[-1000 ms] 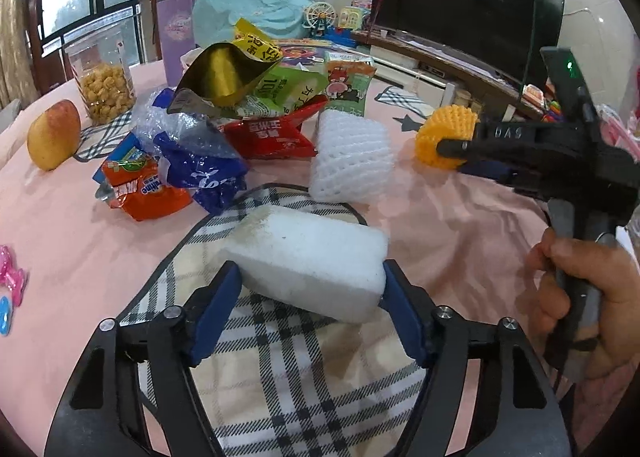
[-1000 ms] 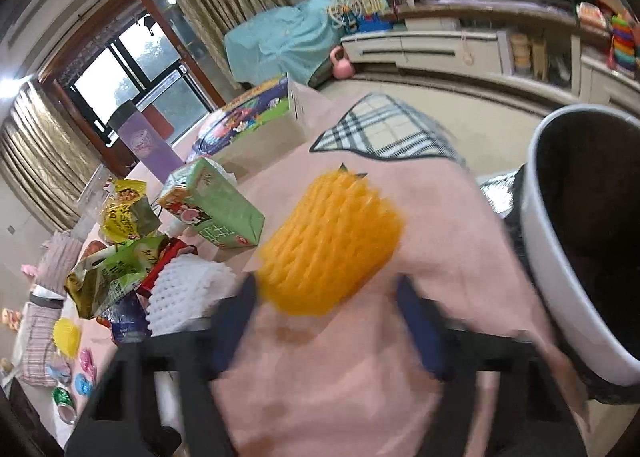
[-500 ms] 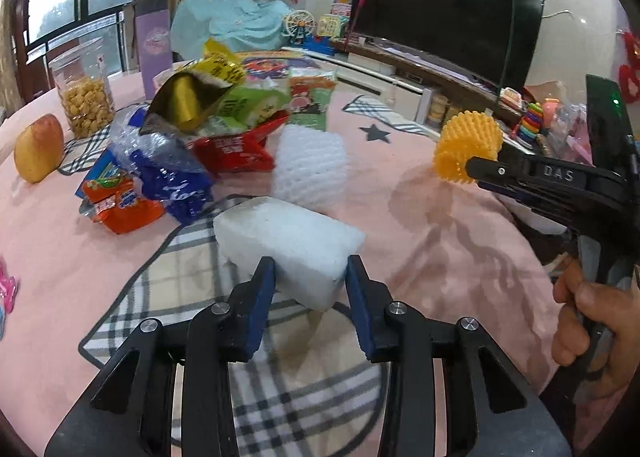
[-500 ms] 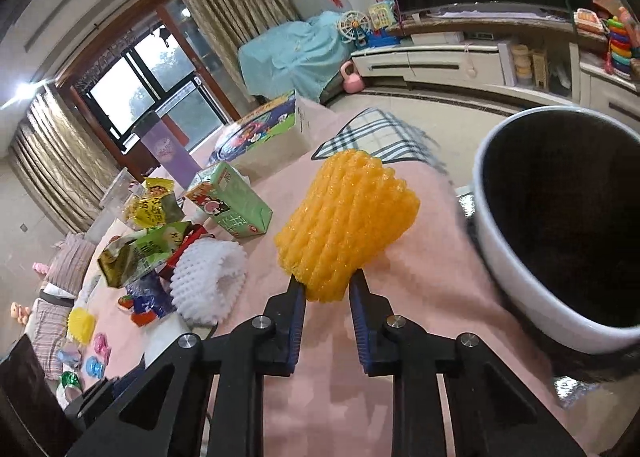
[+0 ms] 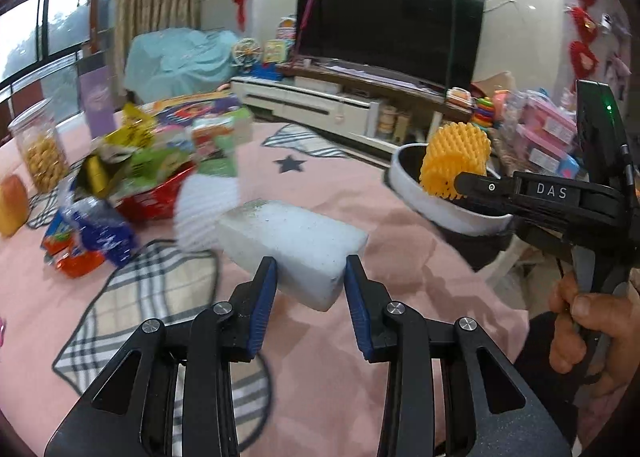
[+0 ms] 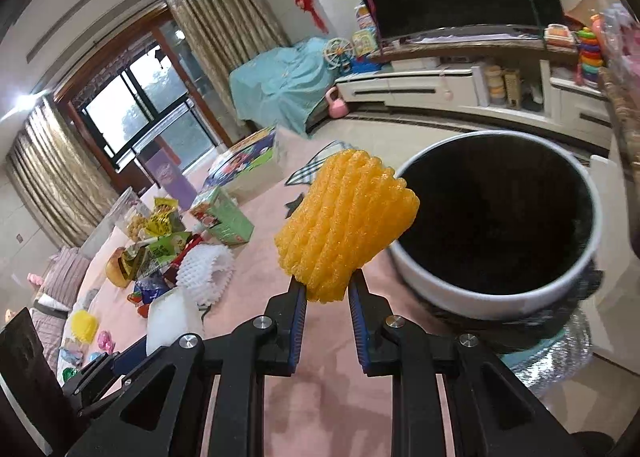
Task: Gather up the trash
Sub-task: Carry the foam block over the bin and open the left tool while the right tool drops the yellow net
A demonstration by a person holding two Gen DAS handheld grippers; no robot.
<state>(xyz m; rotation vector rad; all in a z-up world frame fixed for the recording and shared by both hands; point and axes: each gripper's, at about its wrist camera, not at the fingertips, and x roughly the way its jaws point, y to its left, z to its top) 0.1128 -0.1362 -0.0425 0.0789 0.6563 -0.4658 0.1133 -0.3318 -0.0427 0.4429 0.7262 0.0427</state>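
My left gripper (image 5: 310, 271) is shut on a white foam block (image 5: 292, 243), held clear above the pink tablecloth (image 5: 360, 377). My right gripper (image 6: 327, 289) is shut on a yellow foam fruit net (image 6: 346, 225), lifted beside the rim of a white trash bin (image 6: 500, 289) with a black liner. In the left wrist view the same yellow net (image 5: 454, 163) hangs over the bin's (image 5: 444, 211) near rim, with the right gripper (image 5: 460, 181) and a person's hand (image 5: 588, 321) at the right edge. A white foam net (image 6: 206, 273) lies on the table.
Snack wrappers (image 5: 132, 173), a green carton (image 6: 222, 217), a jar of snacks (image 5: 38, 149) and an apple (image 5: 12, 199) crowd the table's left. A checked cloth patch (image 5: 160, 305) lies under my left gripper. A TV (image 5: 388, 23) and cabinet stand behind.
Both grippers closed on their pieces and lifted them off the table. The yellow net moved right, up to the bin's rim; the foam block rose and swung toward the bin.
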